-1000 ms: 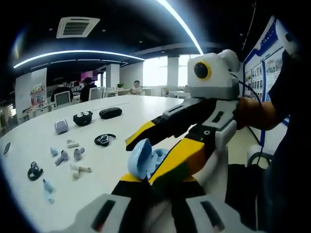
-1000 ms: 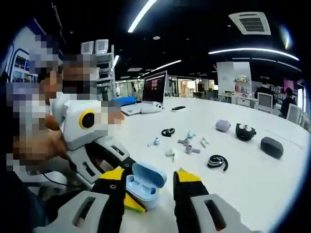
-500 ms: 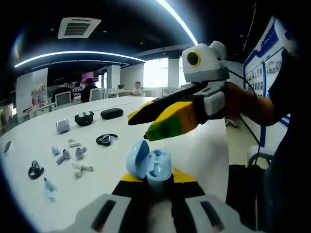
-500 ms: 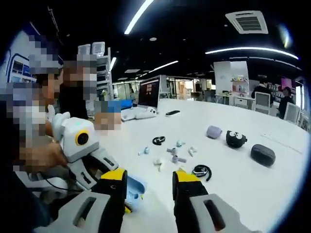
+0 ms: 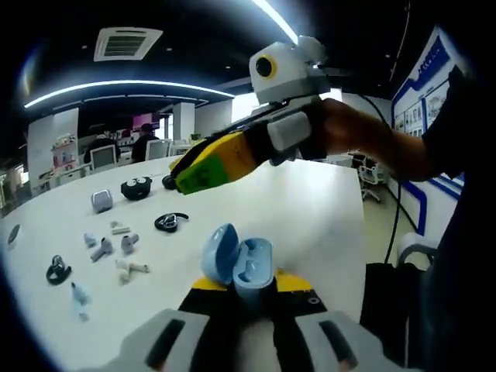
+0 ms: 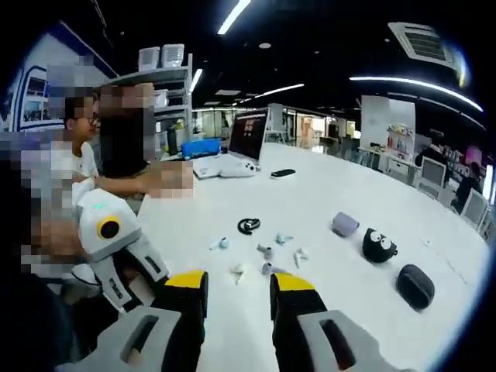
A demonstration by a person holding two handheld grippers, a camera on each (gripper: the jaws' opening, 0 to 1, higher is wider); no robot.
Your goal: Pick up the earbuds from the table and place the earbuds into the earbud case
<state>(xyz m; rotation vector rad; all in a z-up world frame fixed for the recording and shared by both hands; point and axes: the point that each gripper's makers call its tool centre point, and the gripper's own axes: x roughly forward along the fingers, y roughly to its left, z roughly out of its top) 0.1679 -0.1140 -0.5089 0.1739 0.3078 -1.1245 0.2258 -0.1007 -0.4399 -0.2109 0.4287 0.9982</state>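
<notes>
My left gripper (image 5: 248,284) is shut on a light blue earbud case (image 5: 239,262), which stands upright with its lid open to the left. Several pale loose earbuds (image 5: 101,250) lie on the white table (image 5: 310,217) to the left. The right gripper (image 5: 186,177) hangs above the table beyond the case, held by a hand. In the right gripper view, my right gripper (image 6: 237,291) is open with nothing between its jaws. Loose earbuds (image 6: 266,250) lie ahead of it, and the left gripper's body (image 6: 116,244) sits at its left.
Two black ear-hook earbuds (image 5: 169,222) (image 5: 55,272), a lavender case (image 6: 345,224), a black case with eyes (image 6: 380,246) and a dark oval case (image 6: 416,285) lie on the table. A laptop (image 6: 248,138) and phone (image 6: 282,173) sit farther off. People stand at the table's left edge.
The right gripper has pulled away from the open case and risen over the table, toward the loose earbuds. The left gripper keeps hold of the case.
</notes>
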